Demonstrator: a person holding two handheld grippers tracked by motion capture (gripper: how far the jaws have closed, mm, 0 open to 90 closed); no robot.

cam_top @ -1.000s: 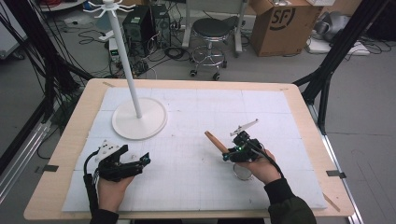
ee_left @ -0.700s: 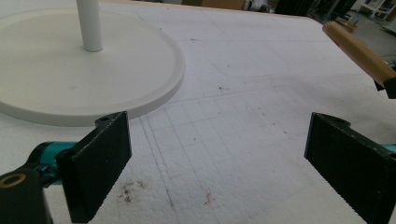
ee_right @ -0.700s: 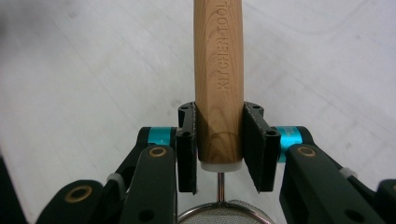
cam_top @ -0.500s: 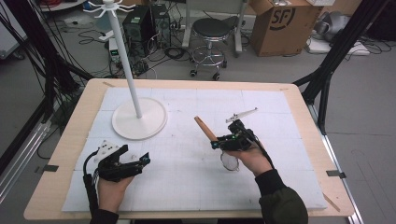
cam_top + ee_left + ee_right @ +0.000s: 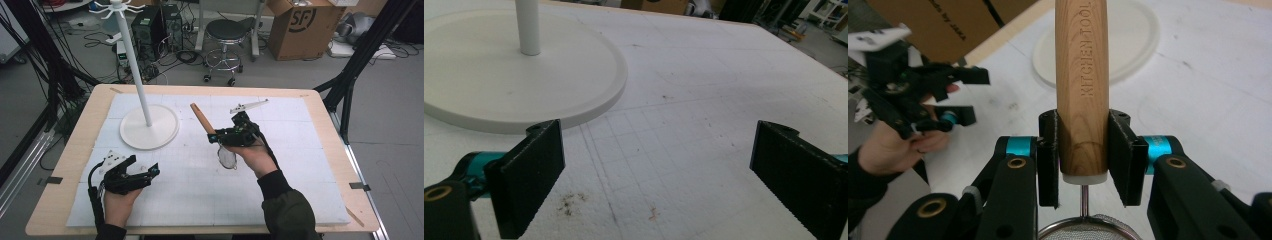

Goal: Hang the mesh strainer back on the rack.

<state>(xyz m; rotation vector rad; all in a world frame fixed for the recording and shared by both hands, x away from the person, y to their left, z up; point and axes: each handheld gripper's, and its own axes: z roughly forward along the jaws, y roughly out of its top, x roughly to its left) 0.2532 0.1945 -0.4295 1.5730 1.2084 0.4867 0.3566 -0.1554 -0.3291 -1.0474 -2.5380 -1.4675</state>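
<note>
The right gripper [image 5: 216, 138] was clamped on the wooden handle [image 5: 1082, 85] of a small mesh strainer [image 5: 227, 158], held above the foam mat [image 5: 300, 165] mid-table, handle angled toward the white hook stand [image 5: 142, 90]. Judged: pickup done, carry underway; hanging on the stand's top hooks [image 5: 116, 7] not yet done. Compared with half a second earlier, the strainer had moved left, closer to the stand. The left gripper [image 5: 150, 172] rested on the mat, jaws apart, unmoved.

Strainer [image 5: 227, 158], seemingly in right claw [image 5: 216, 136]
</note>
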